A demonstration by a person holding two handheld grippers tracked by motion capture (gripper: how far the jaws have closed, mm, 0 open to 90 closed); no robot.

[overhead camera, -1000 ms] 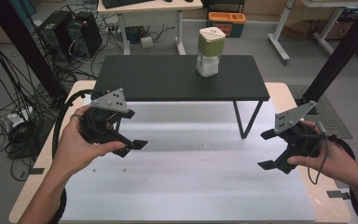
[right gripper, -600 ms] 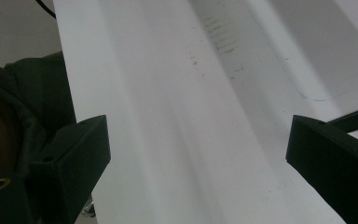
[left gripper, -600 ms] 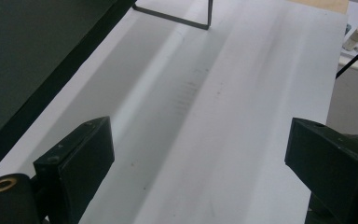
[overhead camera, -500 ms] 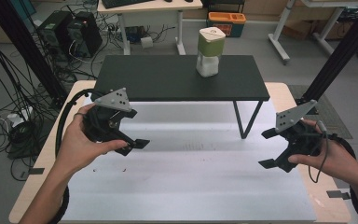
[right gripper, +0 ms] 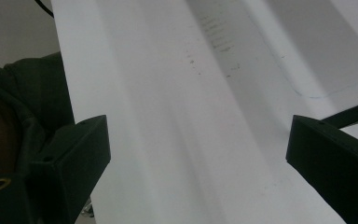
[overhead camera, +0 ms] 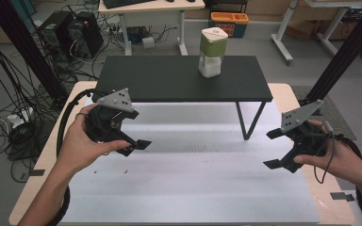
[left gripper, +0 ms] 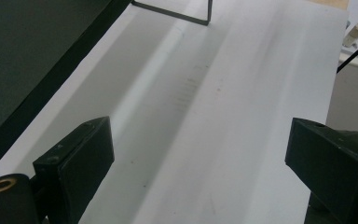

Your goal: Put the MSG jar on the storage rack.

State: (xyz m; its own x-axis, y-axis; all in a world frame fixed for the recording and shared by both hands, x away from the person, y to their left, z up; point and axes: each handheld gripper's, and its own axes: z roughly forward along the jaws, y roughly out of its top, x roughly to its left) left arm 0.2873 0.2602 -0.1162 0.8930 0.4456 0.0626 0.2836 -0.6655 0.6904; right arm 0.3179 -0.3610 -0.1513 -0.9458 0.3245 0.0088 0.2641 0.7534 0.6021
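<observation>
A clear container with a green lid and white contents [overhead camera: 212,47] stands upright on the right half of a low black shelf [overhead camera: 169,80] at the back of the table. A hand holds my left gripper [overhead camera: 134,134] above the white table top [overhead camera: 193,183], left of centre and just in front of the shelf; it is open with nothing in it. My right gripper [overhead camera: 272,149] hangs open near the table's right edge, also with nothing in it. In the left gripper view the left gripper [left gripper: 200,168] has its jaws wide apart over bare white surface. The right gripper view shows the right gripper [right gripper: 198,163] the same way.
The shelf's thin black leg [overhead camera: 247,122] stands on the table between the two grippers. Black frame posts [overhead camera: 344,52] rise at both sides. On the floor at left are computer towers [overhead camera: 75,33] and cables, and behind are a desk and an orange box [overhead camera: 228,21].
</observation>
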